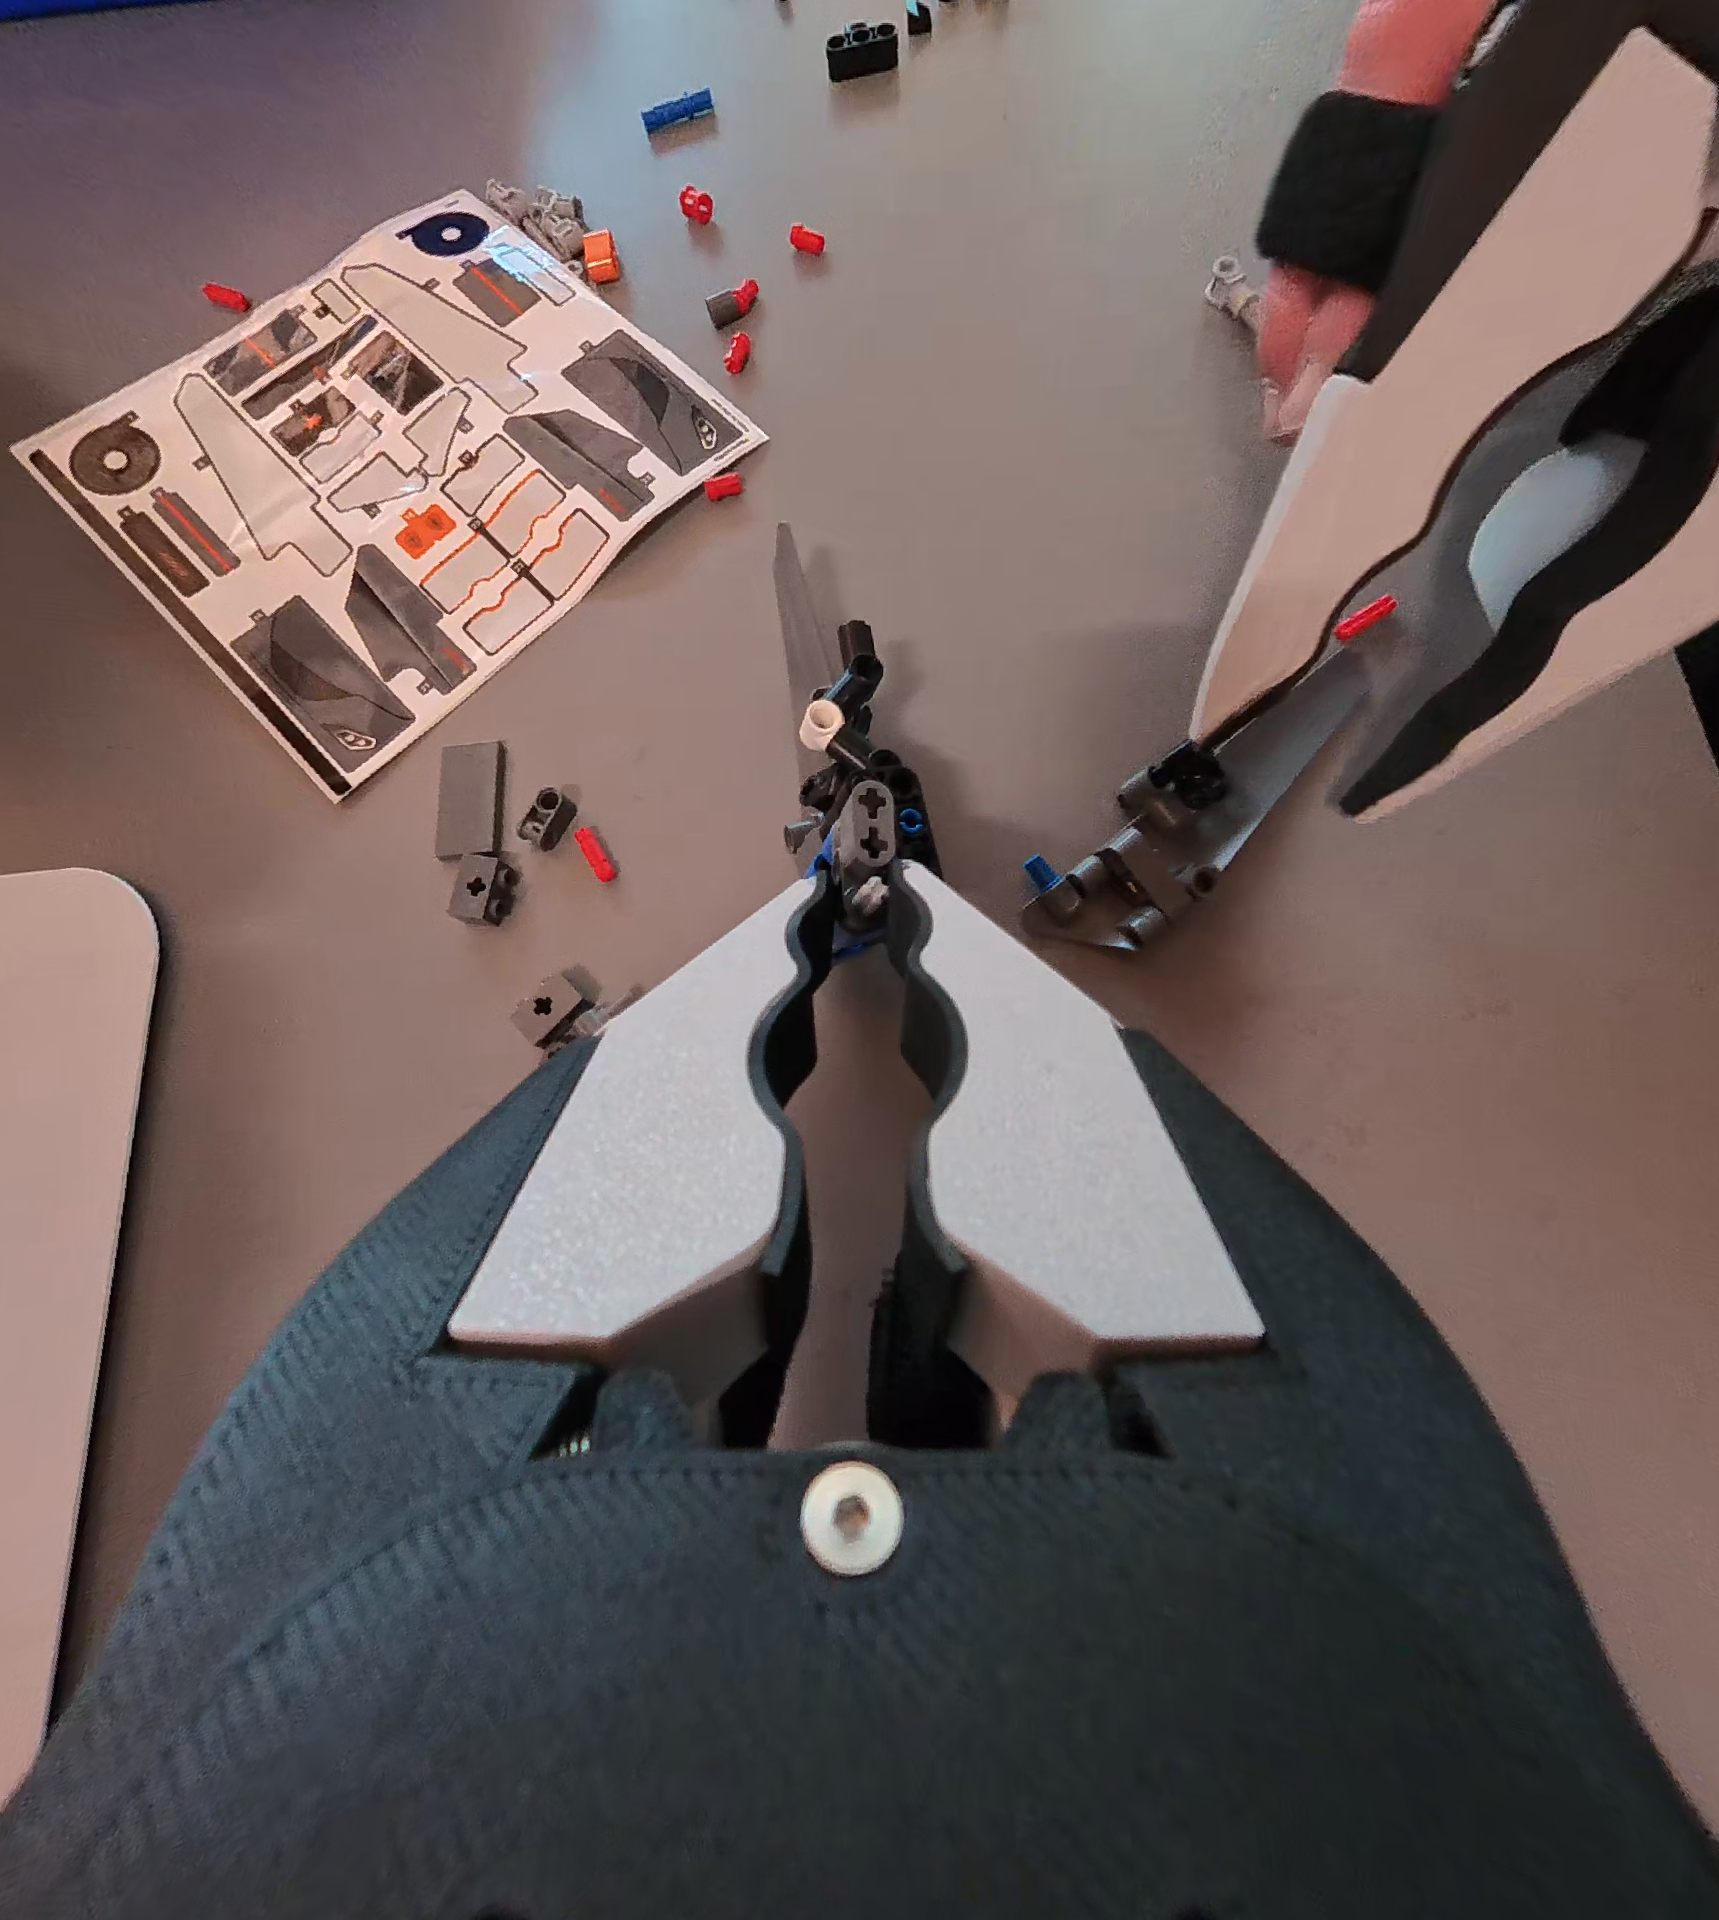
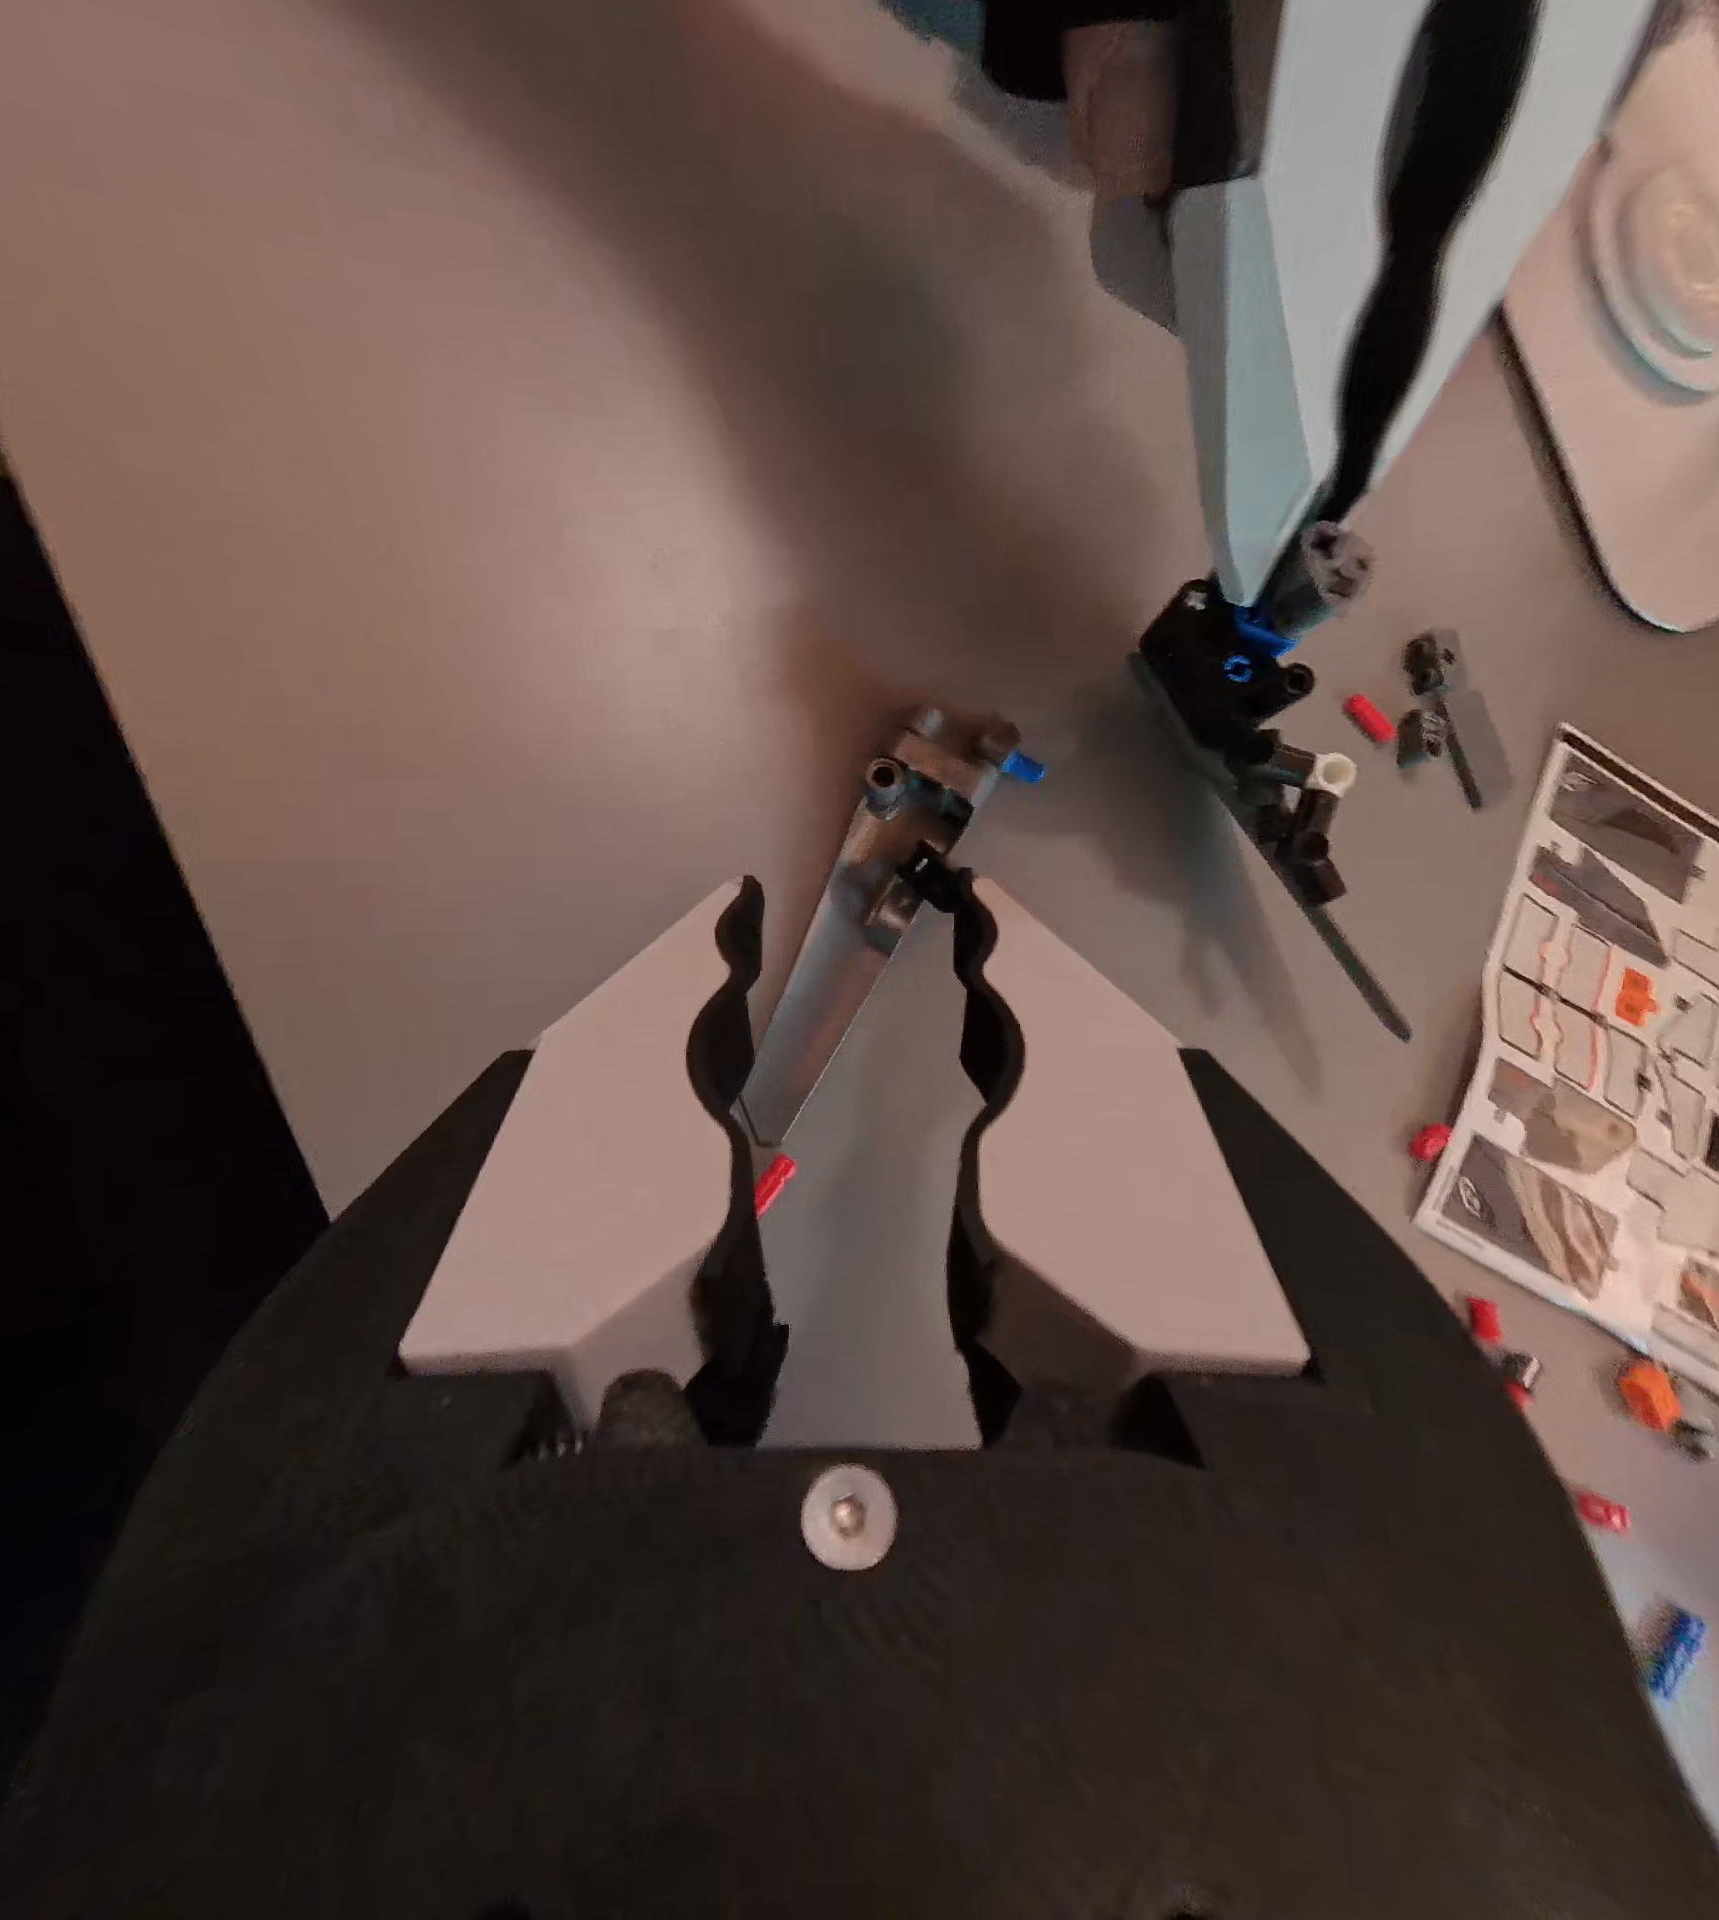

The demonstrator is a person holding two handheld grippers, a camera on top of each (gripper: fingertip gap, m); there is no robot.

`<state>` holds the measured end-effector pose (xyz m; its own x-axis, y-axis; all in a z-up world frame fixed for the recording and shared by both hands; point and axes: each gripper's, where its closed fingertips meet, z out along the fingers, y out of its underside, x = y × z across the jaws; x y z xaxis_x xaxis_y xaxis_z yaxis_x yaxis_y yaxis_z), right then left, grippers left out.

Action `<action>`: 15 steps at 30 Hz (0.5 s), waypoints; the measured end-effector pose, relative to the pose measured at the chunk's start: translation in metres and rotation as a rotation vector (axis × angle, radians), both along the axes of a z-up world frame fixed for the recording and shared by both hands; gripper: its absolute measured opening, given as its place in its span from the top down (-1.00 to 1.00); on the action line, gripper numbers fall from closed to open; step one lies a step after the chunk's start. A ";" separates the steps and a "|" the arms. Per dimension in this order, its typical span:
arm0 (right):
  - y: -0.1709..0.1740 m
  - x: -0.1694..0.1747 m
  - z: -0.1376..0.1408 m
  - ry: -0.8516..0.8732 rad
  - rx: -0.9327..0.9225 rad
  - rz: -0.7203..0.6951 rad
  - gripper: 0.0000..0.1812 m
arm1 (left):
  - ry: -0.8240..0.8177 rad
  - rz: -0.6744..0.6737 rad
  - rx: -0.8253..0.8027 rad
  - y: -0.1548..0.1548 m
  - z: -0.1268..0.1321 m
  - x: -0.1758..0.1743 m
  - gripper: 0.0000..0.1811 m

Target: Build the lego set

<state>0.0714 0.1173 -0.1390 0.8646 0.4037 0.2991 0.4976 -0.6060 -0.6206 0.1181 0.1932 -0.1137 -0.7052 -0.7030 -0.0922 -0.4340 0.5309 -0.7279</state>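
Nearest to us in the left wrist view, our left claw (image 1: 860, 899) is drawn in narrow and grips the blue-and-black end of a lego assembly (image 1: 860, 769) of black beams, a white connector and a long thin grey blade that reaches away over the desk (image 1: 990, 364). In the right wrist view the same assembly (image 2: 1250, 717) slants from that claw's tips down toward the desk.

Our right claw (image 2: 860, 894) stands wide apart and holds nothing. A small red pin (image 2: 774, 1184) shows against the inner edge of its left finger; we cannot tell whether it rests on the desk or sticks to the pad. Between and just beyond the fingertips lies a second lego assembly (image 2: 876, 914), a grey wing-shaped panel with grey and black connectors and a blue pin at its far end. It lies flat on the desk, and the right fingertip appears to touch its black connector, though we cannot be sure. In the left view this panel (image 1: 1146, 842) sits just right of our left claw, with the right claw (image 1: 1270, 769) above its far end.

Left of our left claw lie loose grey bricks (image 1: 481, 831) and another red pin (image 1: 595, 854). Farther off the sticker sheet (image 1: 387, 478) lies flat, with red pins (image 1: 730, 312) scattered beyond it, an orange piece (image 1: 601, 256) at its far corner, then a blue pin (image 1: 678, 112) and a black beam (image 1: 861, 50).
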 end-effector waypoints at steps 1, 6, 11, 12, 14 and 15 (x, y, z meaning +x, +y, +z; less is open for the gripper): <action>0.002 -0.001 0.003 -0.011 0.039 -0.010 0.63 | 0.000 0.001 0.004 0.000 0.000 0.000 0.93; 0.013 -0.004 0.019 -0.048 0.141 -0.034 0.60 | -0.004 0.003 0.020 -0.001 0.000 0.000 0.93; 0.023 -0.003 -0.006 -0.034 0.059 -0.064 0.57 | -0.005 0.004 0.019 -0.001 0.000 0.000 0.93; 0.024 0.000 -0.008 -0.035 0.058 -0.079 0.58 | -0.006 0.004 0.017 -0.001 0.000 0.000 0.93; 0.025 0.004 -0.009 -0.033 0.066 -0.102 0.66 | -0.005 0.004 0.013 -0.001 0.000 0.000 0.93; 0.026 0.006 -0.010 -0.040 0.068 -0.110 0.72 | -0.004 0.003 0.013 -0.001 0.000 0.000 0.93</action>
<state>0.0777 0.1431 -0.1487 0.8894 0.2850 0.3575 0.4557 -0.6153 -0.6432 0.1178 0.1924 -0.1140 -0.7025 -0.7040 -0.1040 -0.4327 0.5385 -0.7230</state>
